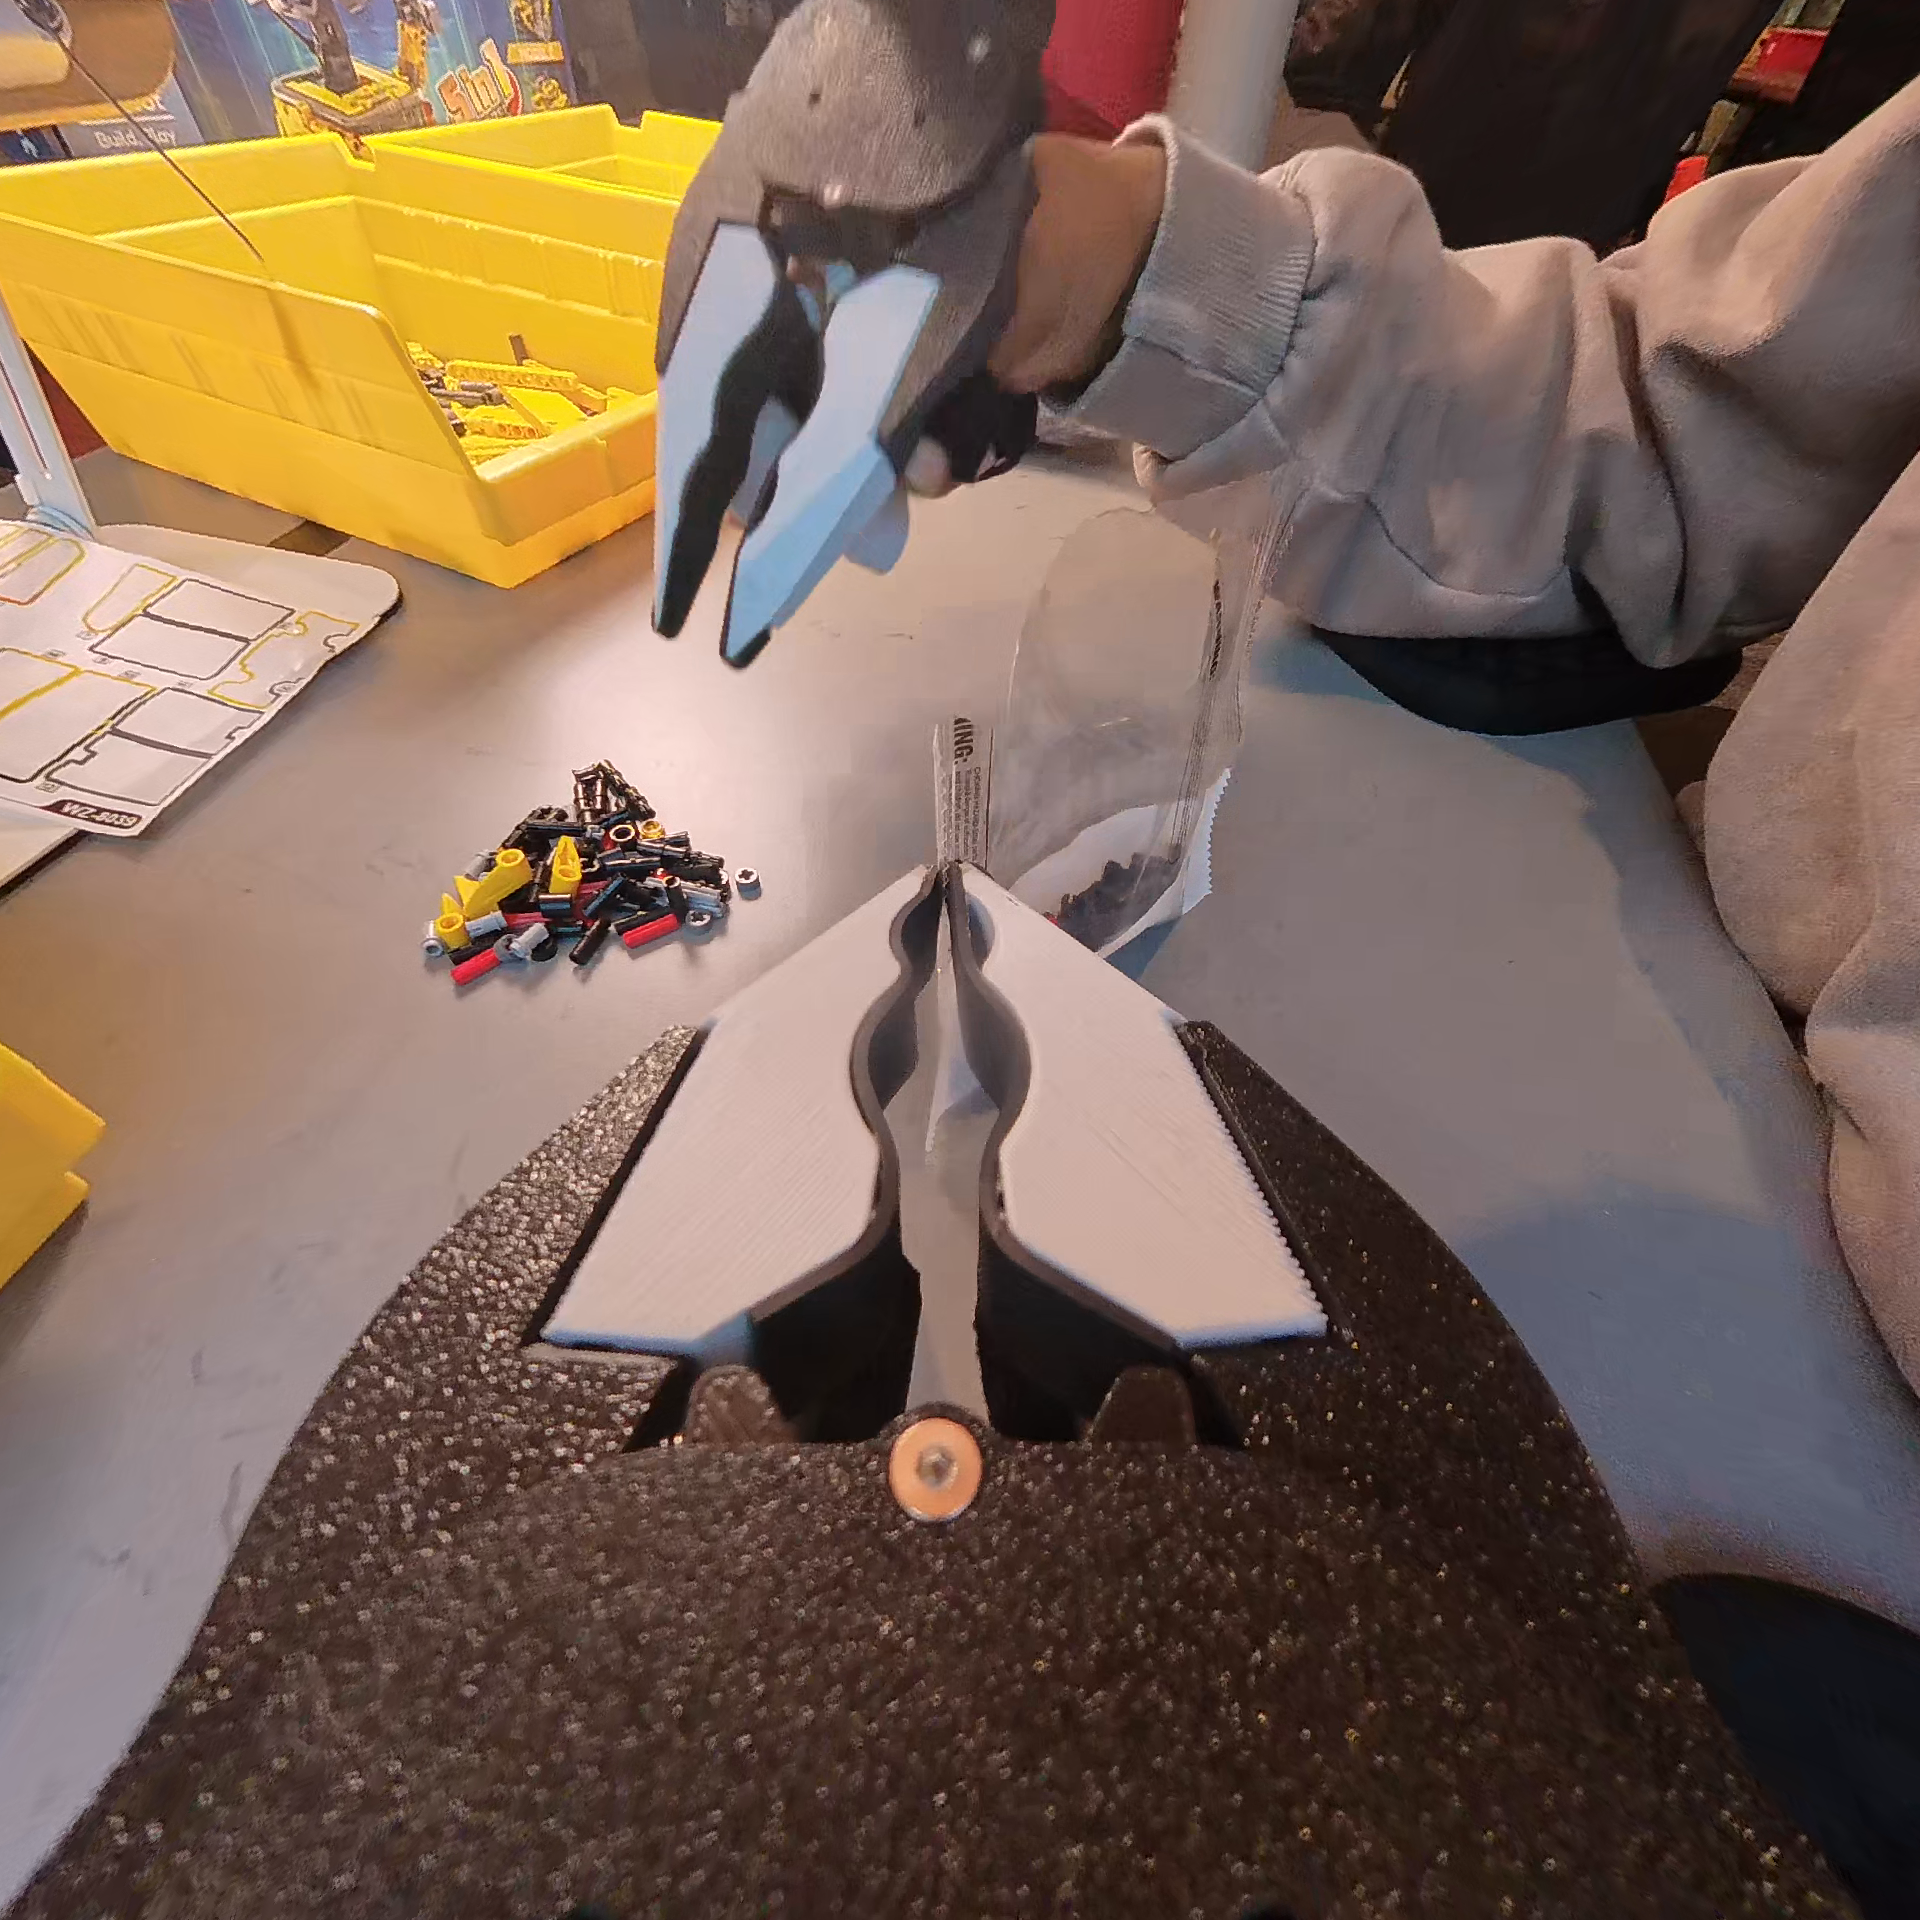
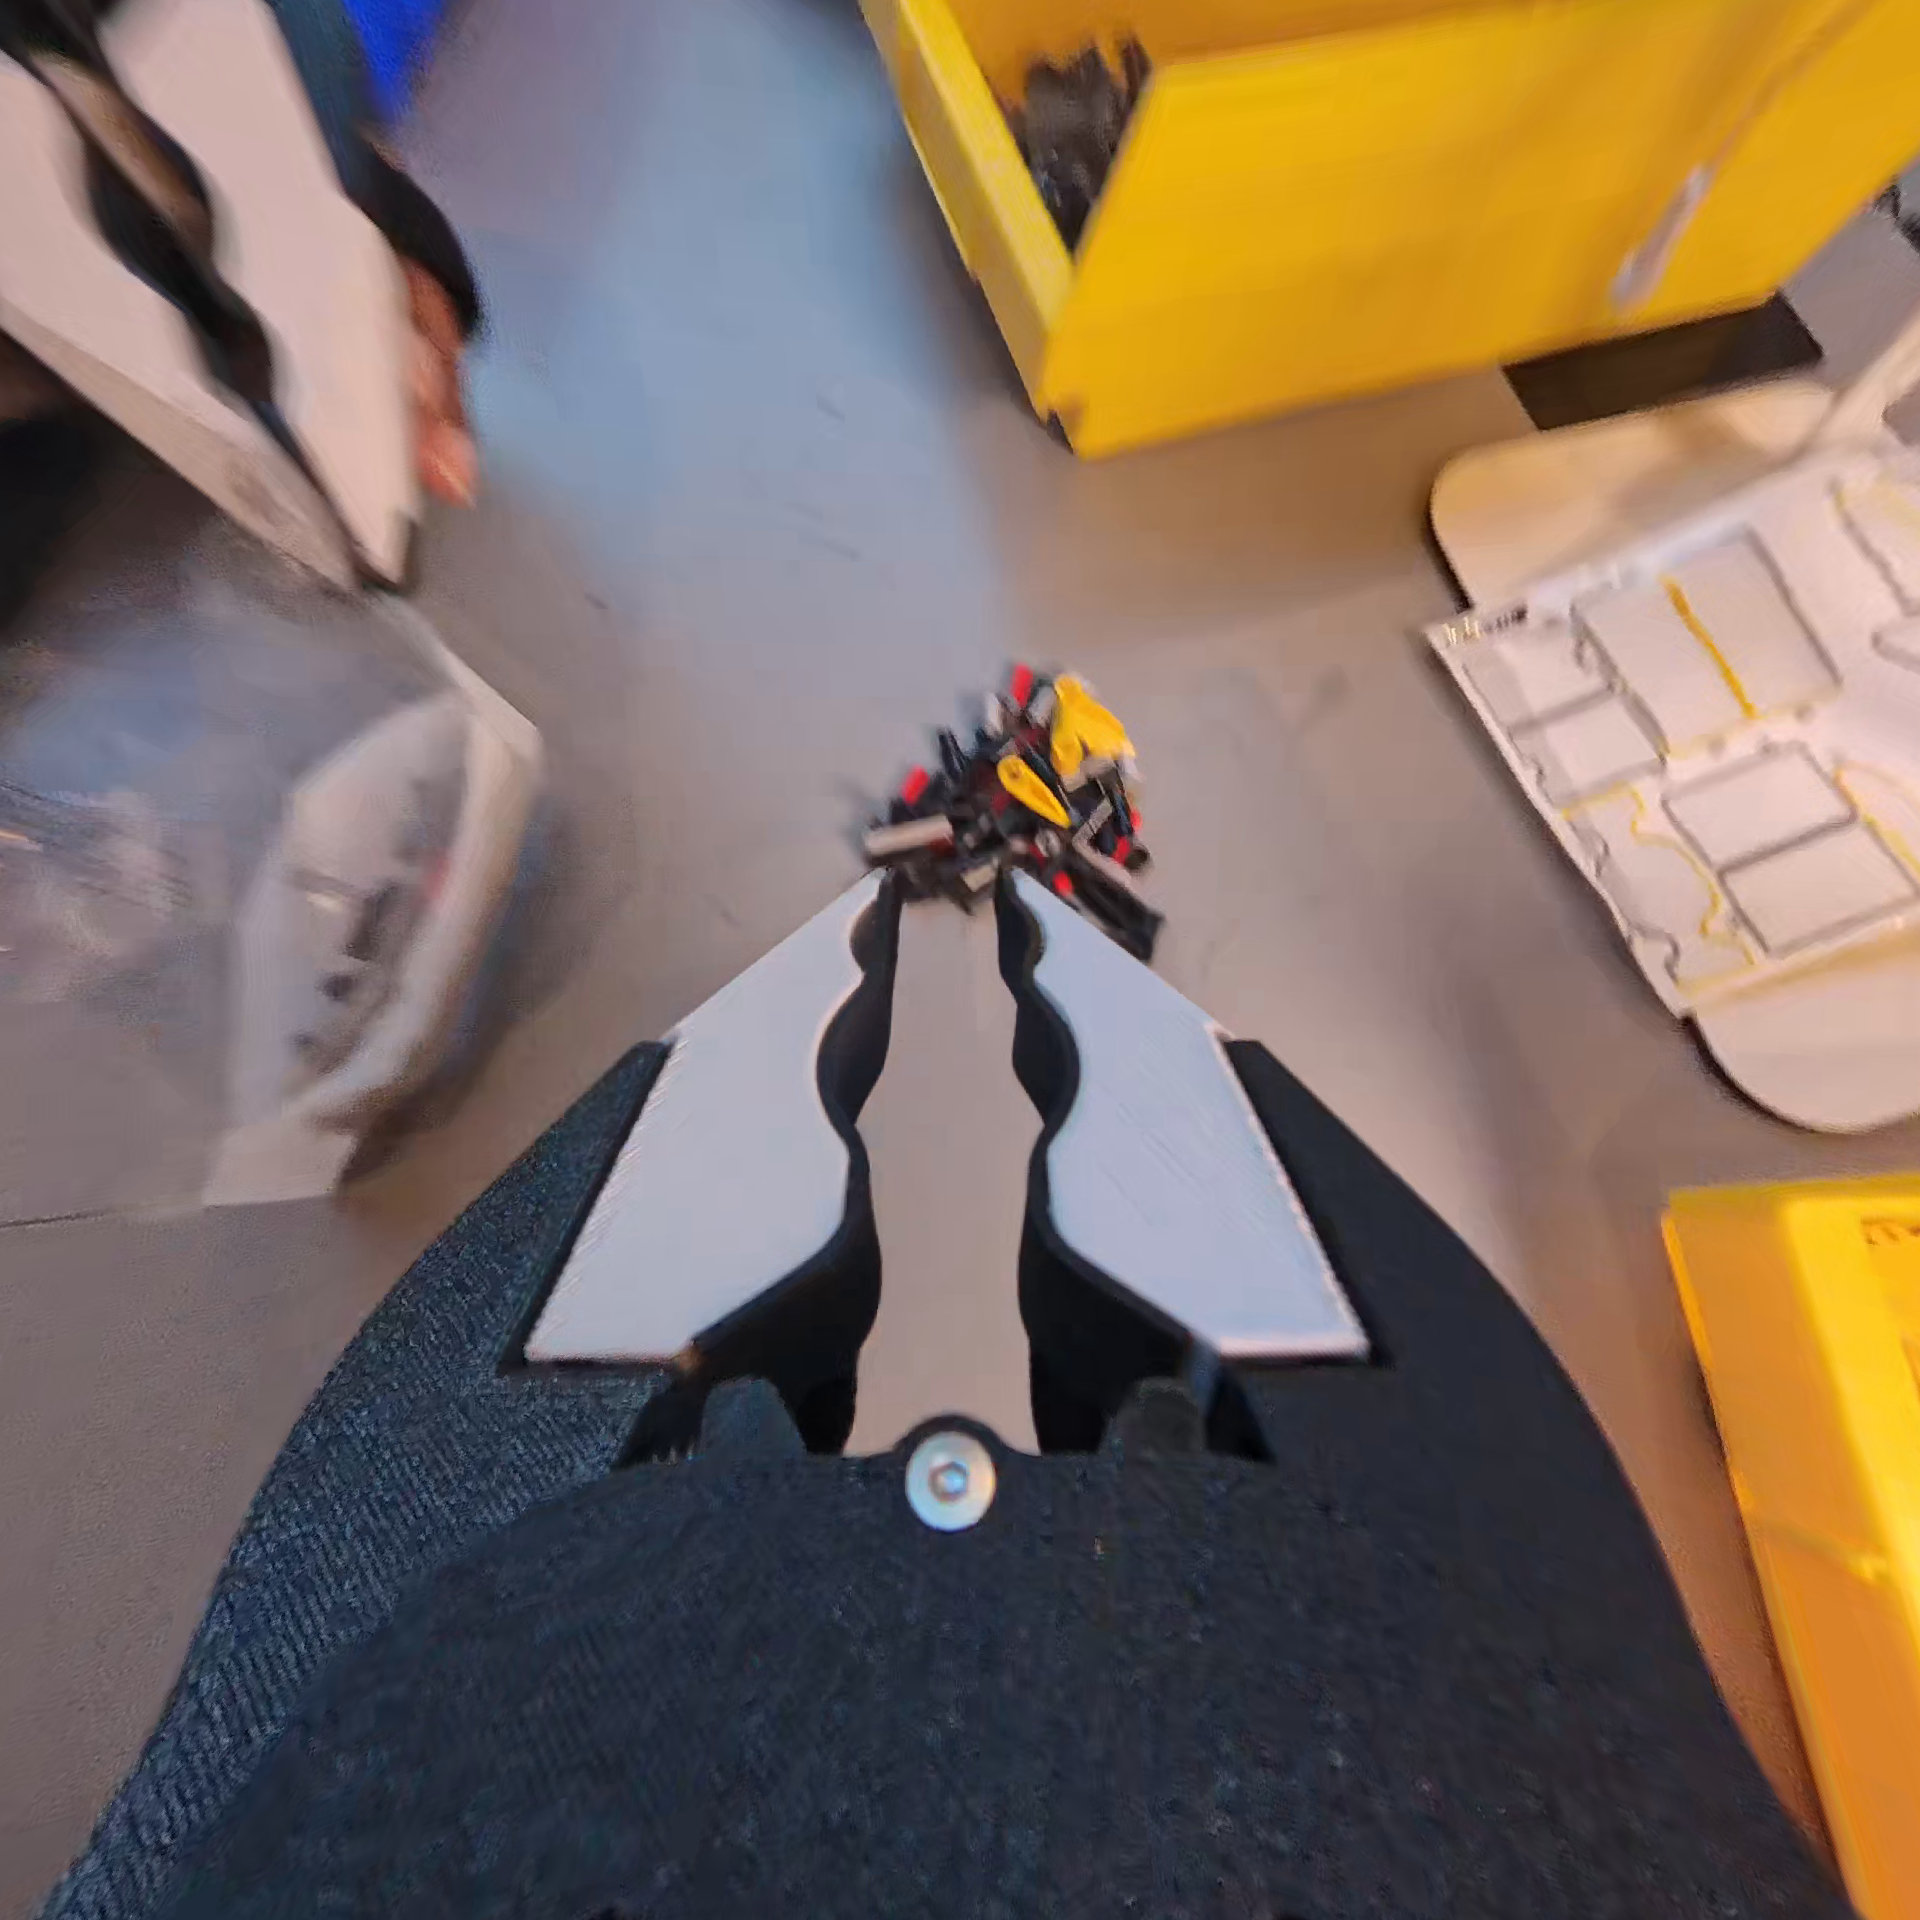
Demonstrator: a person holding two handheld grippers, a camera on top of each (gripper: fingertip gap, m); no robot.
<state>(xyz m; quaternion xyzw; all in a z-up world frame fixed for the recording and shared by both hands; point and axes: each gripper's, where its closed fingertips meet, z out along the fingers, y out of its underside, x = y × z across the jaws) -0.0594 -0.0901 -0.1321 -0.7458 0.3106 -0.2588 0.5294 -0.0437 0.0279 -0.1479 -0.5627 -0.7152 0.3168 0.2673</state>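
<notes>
Where the grey tabletop (image 1: 312,1039) lies bare, a small heap of black, red, yellow and grey plastic building pieces (image 1: 587,878) sits loose, well apart from the long yellow plastic bins (image 1: 312,343) at the far edge, one of which has similar parts in it. The left gripper (image 1: 948,878) is clenched on the edge of a clear plastic bag (image 1: 1122,727), its pale fingers pressed tip to tip over the film. Pinched there, the bag hangs open and upright just above the table, with a few dark pieces gathered in its lower corner near the fingers; that grip seemingly serves to keep the mouth up so those pieces do not slide out. The right gripper (image 1: 712,639), held by a hand in a pale grey sleeve (image 1: 1455,364), hangs above the table with a narrow gap between its fingertips and nothing in it; in its own blurred view it points down at the heap (image 2: 1013,810). A white sticker sheet with outlined shapes (image 1: 135,675) lies flat to the heap's left.
</notes>
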